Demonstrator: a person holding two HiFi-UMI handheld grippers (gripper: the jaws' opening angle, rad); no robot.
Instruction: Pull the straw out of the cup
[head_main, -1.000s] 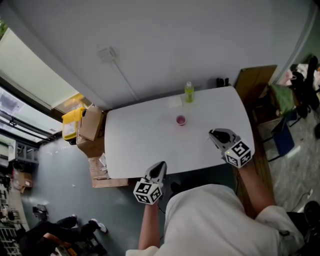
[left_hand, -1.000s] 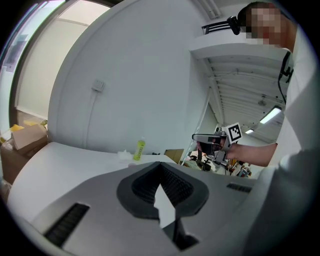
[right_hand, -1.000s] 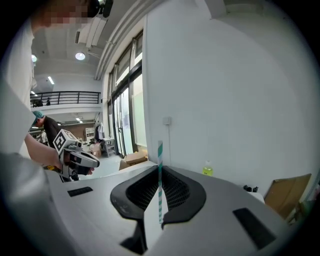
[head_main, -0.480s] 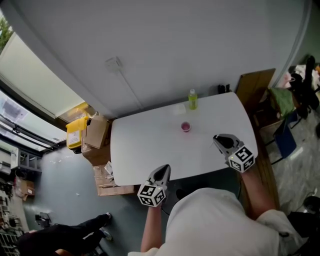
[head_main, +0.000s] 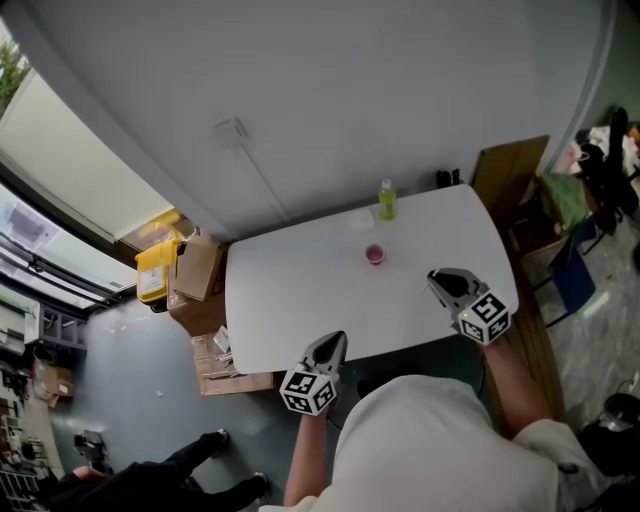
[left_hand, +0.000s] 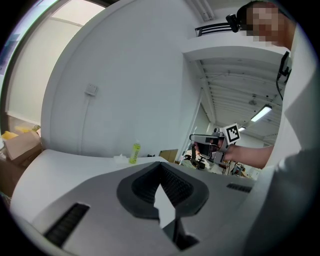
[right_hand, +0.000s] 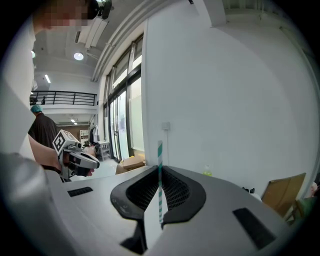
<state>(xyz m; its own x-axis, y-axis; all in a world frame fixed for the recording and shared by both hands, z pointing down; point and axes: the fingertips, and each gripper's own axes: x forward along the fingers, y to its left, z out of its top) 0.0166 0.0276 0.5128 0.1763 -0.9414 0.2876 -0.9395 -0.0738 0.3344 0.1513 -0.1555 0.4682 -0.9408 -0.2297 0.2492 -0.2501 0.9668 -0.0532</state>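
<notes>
The person's white-clad torso (head_main: 420, 440) fills the bottom of the head view and covers part of the near edge of the white desk (head_main: 290, 300). The arms show only in short stretches behind the tools.

The left tool (head_main: 328, 348) is at that near edge, pointing forward and tipped slightly down. In its own view its jaws are pressed together at the tips with nothing between them.

The right tool (head_main: 443, 280) is held over the desk's right side at a similar shallow tilt. Its jaws pinch a green-and-white striped straw (right_hand: 159, 190), which stands upright through the tips. In the head view the straw is too thin to make out.

Farther in, the small pink cup (head_main: 375, 254) stands alone mid-desk, well apart from both tools and from the straw. Neither gripper view shows it, probably because the jaws block it.

Beyond it a green bottle (head_main: 386, 200) stands by the far edge near the wall. Just beside it lies a pale flat thing (head_main: 360, 218), too small to identify.
</notes>
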